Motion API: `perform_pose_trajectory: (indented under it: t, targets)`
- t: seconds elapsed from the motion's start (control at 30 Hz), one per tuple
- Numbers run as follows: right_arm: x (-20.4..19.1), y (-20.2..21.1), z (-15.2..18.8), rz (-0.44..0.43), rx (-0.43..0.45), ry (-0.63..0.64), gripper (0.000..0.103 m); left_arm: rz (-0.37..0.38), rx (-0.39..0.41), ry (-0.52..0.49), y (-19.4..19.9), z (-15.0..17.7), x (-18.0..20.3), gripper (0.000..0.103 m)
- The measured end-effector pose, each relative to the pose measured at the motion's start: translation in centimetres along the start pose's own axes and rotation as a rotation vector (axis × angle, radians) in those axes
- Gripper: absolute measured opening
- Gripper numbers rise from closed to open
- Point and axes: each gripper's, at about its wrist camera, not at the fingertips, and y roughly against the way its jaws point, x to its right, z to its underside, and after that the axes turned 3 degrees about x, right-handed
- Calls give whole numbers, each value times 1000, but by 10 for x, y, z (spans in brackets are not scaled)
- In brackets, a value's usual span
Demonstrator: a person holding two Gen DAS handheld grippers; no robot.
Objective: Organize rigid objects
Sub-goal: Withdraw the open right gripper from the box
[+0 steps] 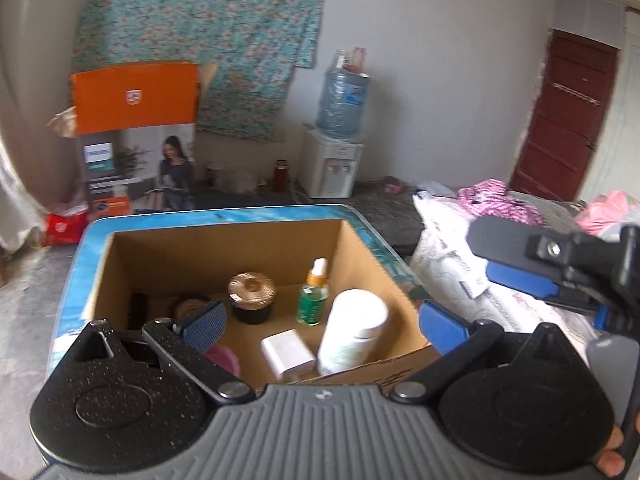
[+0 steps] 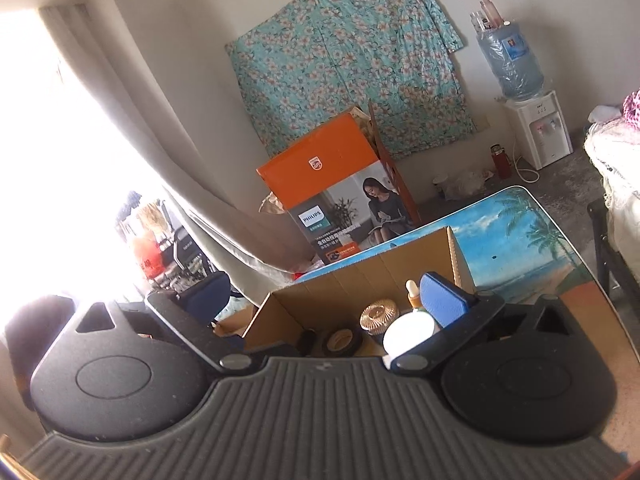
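Note:
An open cardboard box (image 1: 372,264) stands on a table with a beach print (image 1: 280,214). Inside it are a white bottle (image 1: 354,332), a green dropper bottle (image 1: 314,300), a gold-lidded jar (image 1: 252,296), a small white block (image 1: 288,354), a tape roll (image 1: 192,306) and something pink (image 1: 224,356). My left gripper (image 1: 324,326) hangs open above the box's near side with nothing between its blue pads. My right gripper (image 2: 326,300) is open and empty too, over the box (image 2: 360,276), above the white bottle (image 2: 408,336) and the jar (image 2: 380,314). The right gripper (image 1: 482,254) also shows at the right of the left wrist view.
An orange appliance carton (image 1: 136,136) stands on the floor behind the table. A water dispenser (image 1: 334,160) is against the far wall and a dark red door (image 1: 564,120) is at the right. Bedding and pink clothes (image 1: 500,204) lie right of the table. A bright window (image 2: 60,160) is on the left.

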Motion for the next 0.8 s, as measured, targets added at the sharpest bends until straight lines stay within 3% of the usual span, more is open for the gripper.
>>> perform_pose_trajectory:
  t: [0.27,0.43,0.8]
  targets:
    - [-25,9,9,103,-13,79,102,-90,-15,42,10,10,-11,103]
    - [-38,9,17,161,-41,133,102,-73,-36,58,6,15,-14,103]
    - [-44,9,21,245,-46,198,102,-127,-10,-15,8,23,-1,103]
